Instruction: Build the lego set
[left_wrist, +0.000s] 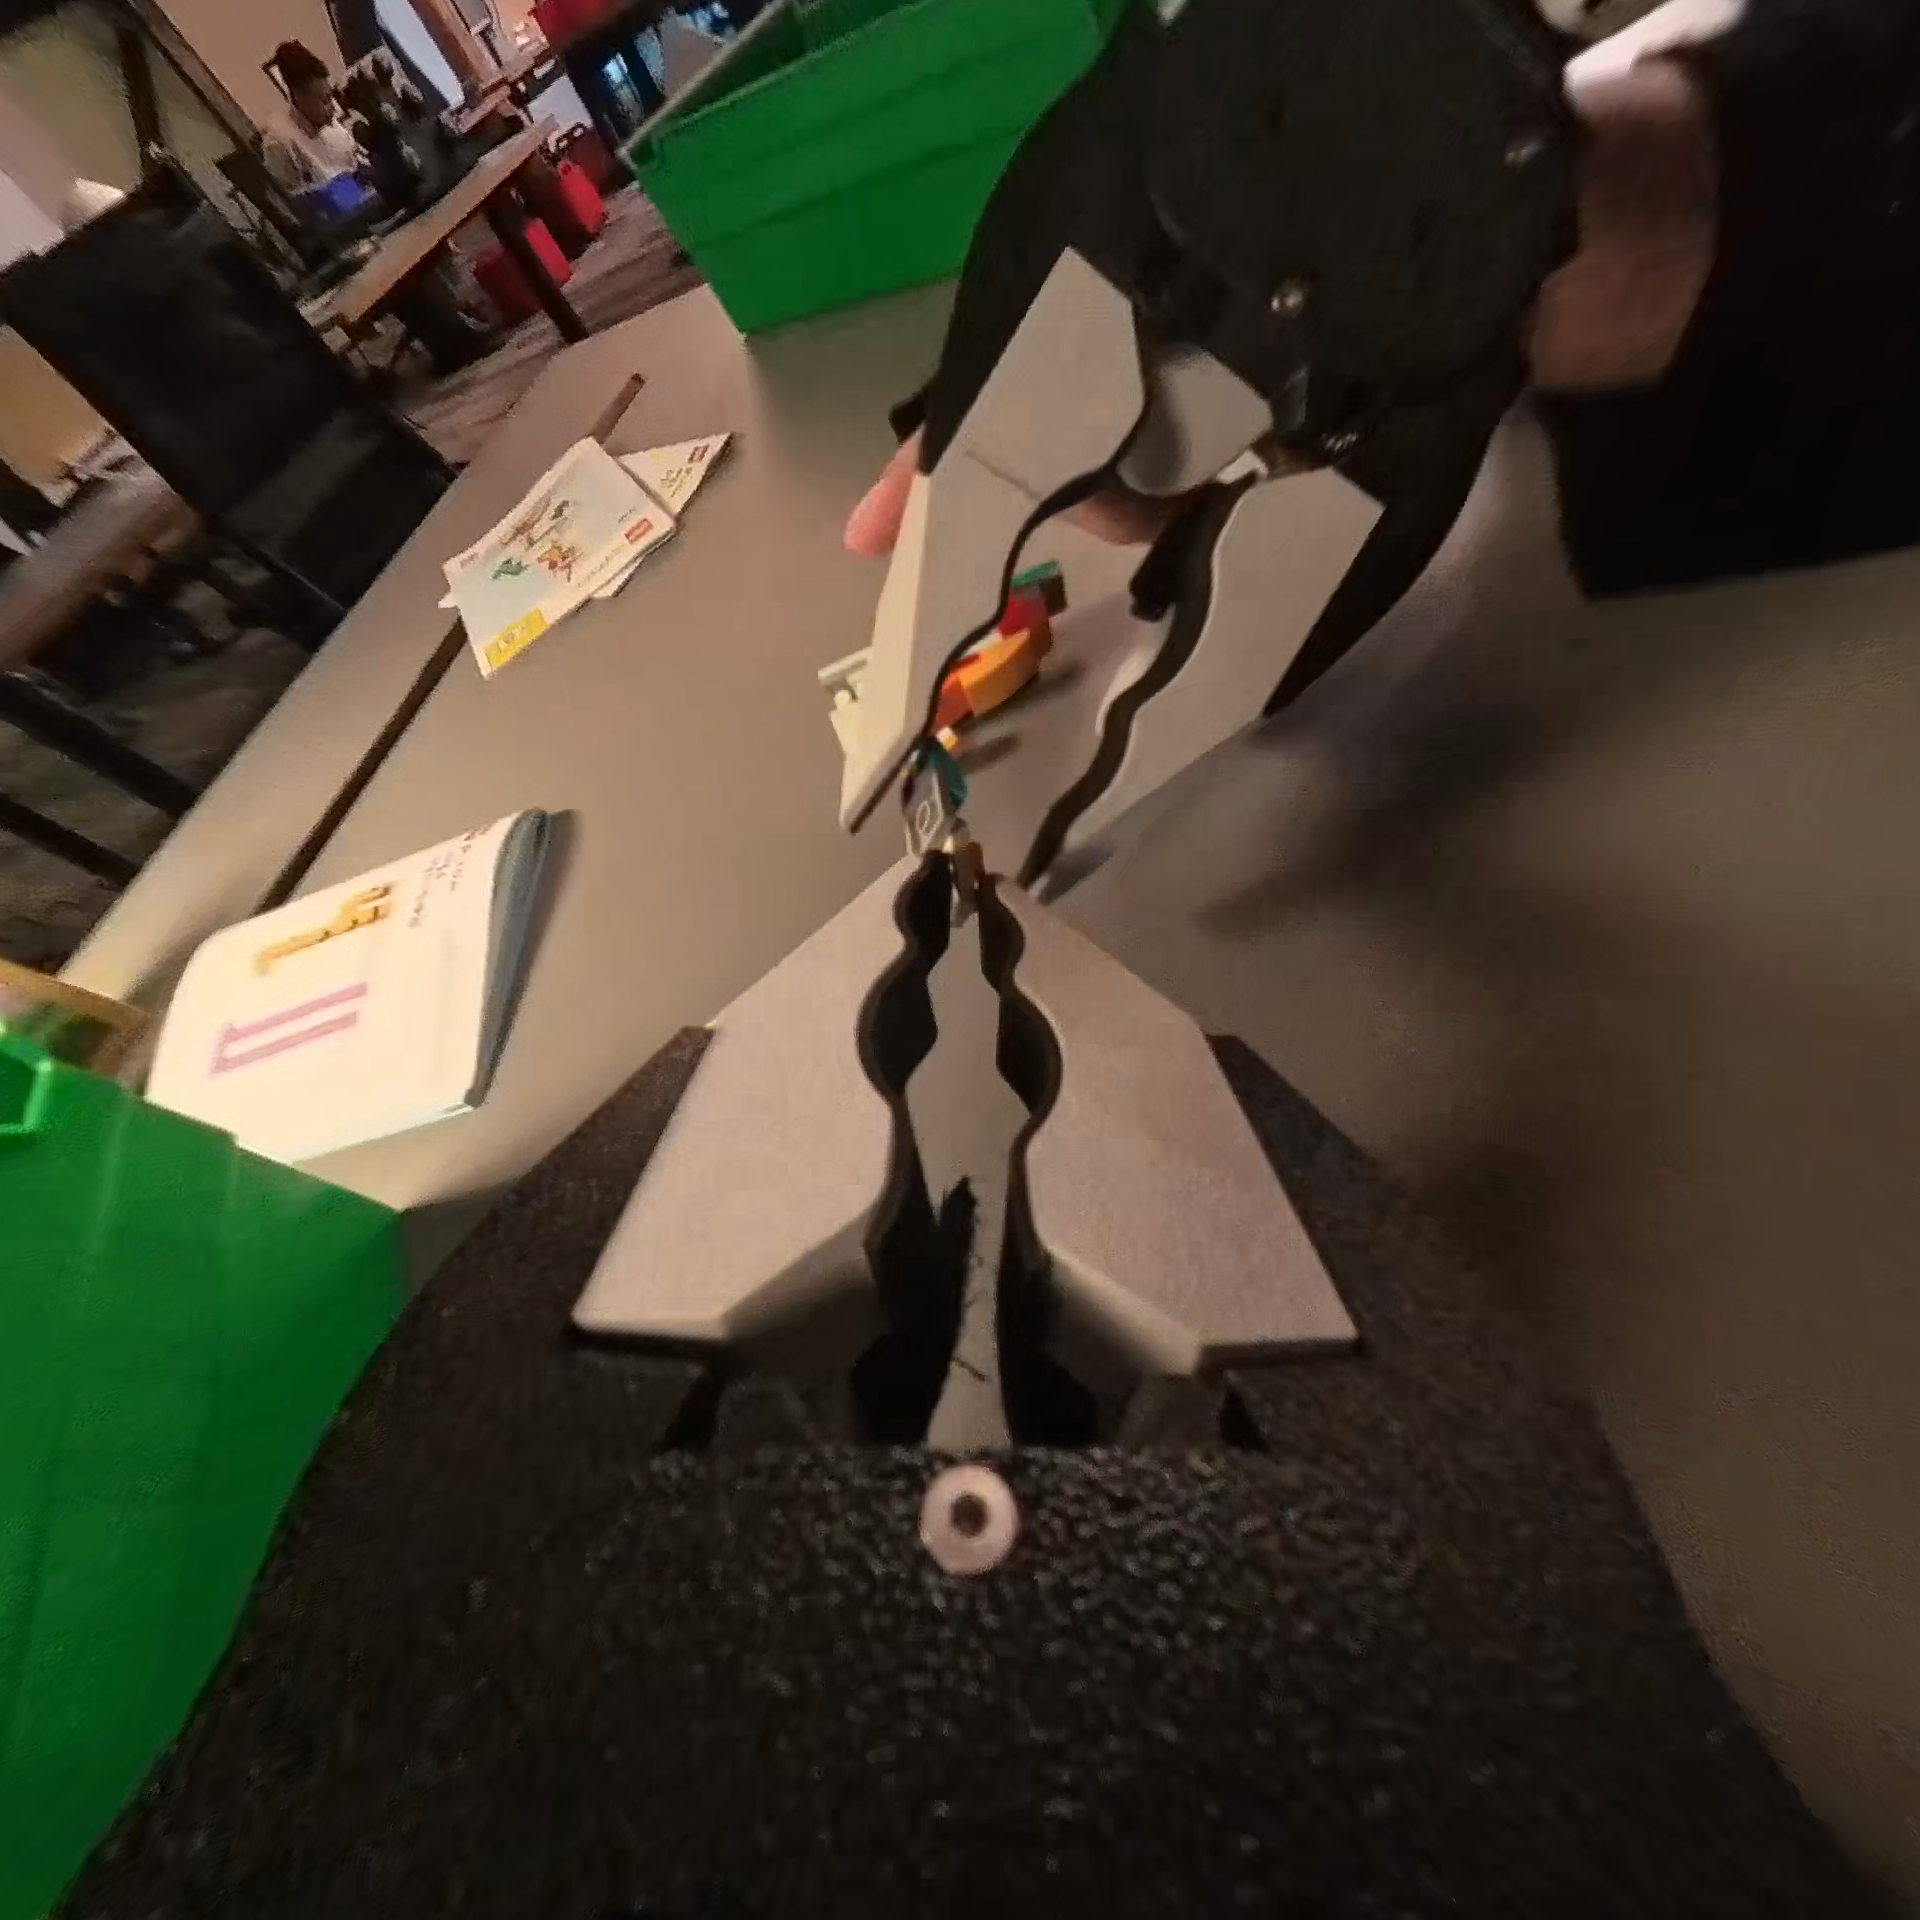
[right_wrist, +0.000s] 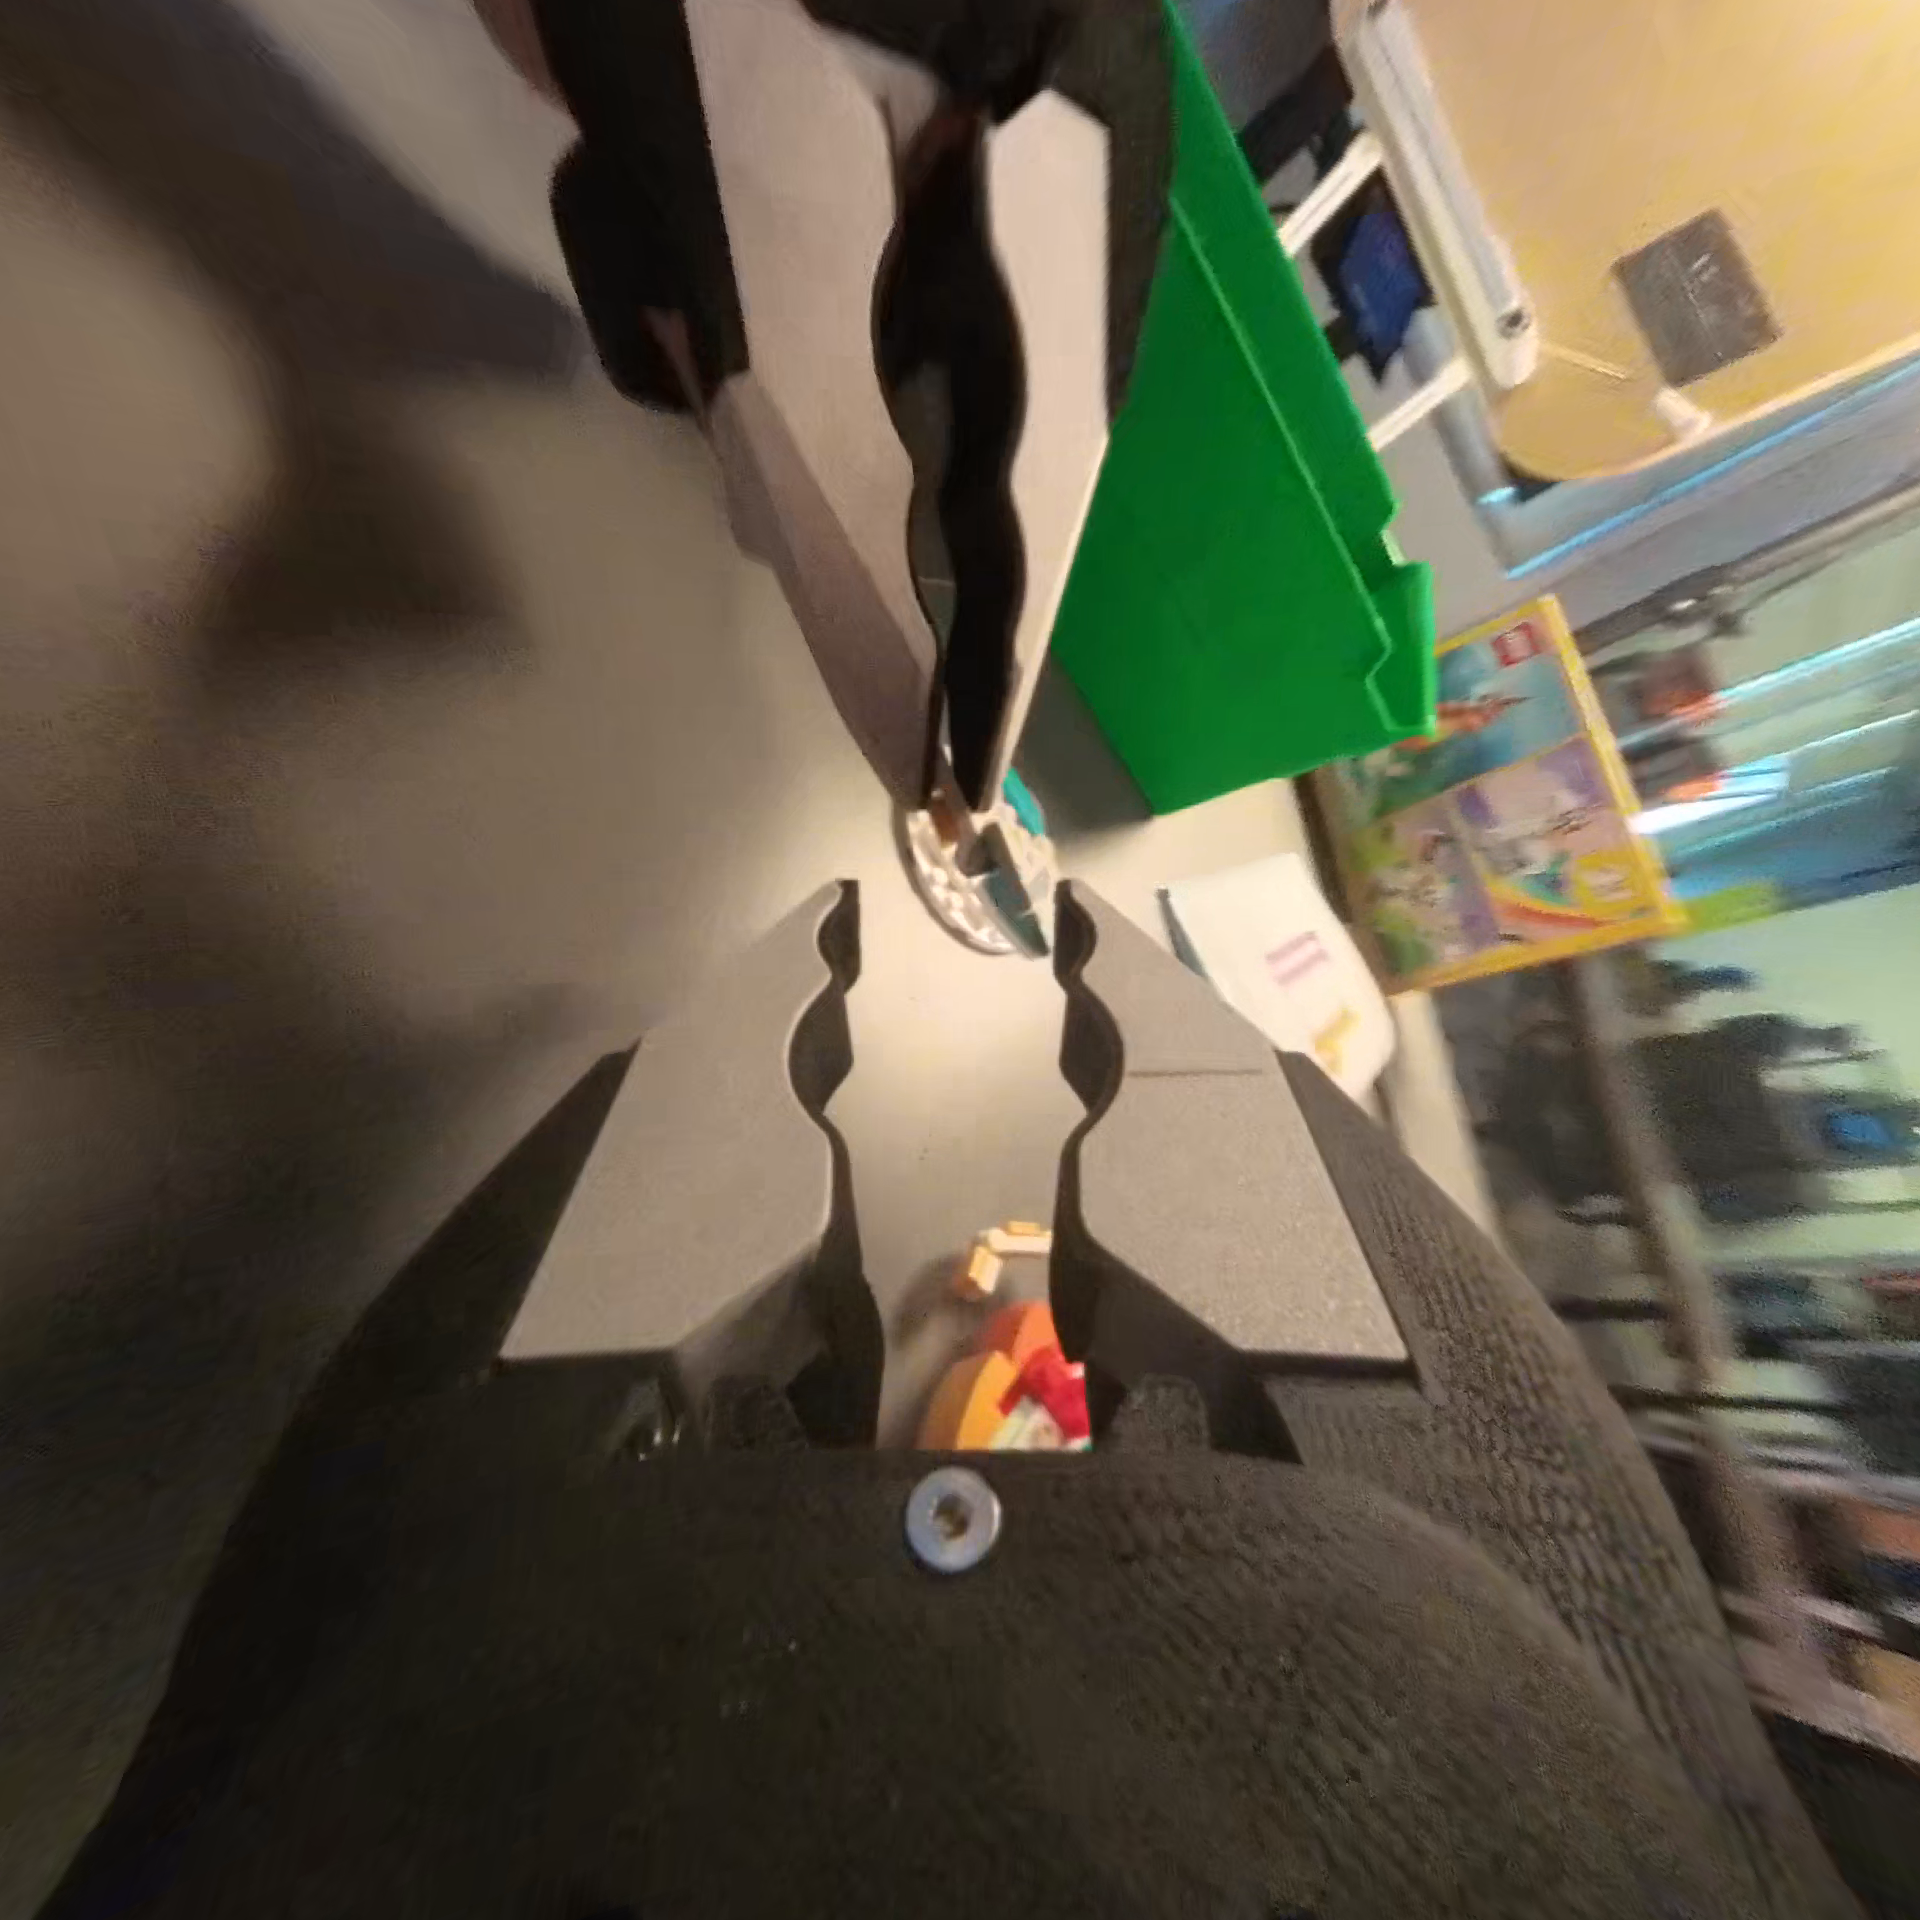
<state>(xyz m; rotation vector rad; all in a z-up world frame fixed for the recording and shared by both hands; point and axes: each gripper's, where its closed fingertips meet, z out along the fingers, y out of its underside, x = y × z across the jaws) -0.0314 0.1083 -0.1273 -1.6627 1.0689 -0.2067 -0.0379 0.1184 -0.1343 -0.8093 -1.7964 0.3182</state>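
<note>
Brick piece (left_wrist: 928, 821), small, grey and teal, sits pinched at the very tips of the left gripper (left_wrist: 961, 883), held up off the grey table (left_wrist: 665, 748); its far end is blurred and hard to read. In the right wrist view it shows as a pale round studded disc with a teal wedge (right_wrist: 977, 883).

Left of that brick piece, a green bin (left_wrist: 156, 1403) is cut off by the frame edge, then comes a closed booklet (left_wrist: 343, 1008) and, farther back, two loose leaflets (left_wrist: 561, 551), their pictures too smeared to make out.

Just beyond the brick piece, the right gripper (left_wrist: 940, 842) comes in from above with its jaws standing wide; one grey finger (left_wrist: 894, 665) lies just beside the piece (whether it touches is hard to tell), the other stands clear to the right. Between those fingers, an orange and red brick model (left_wrist: 997, 655) lies on the table, partly hidden. Behind it, another green bin (left_wrist: 852, 187) runs out of frame.

Far right of the brick piece, in the right wrist view, a colourful box (right_wrist: 1496, 800) is blurred.
</note>
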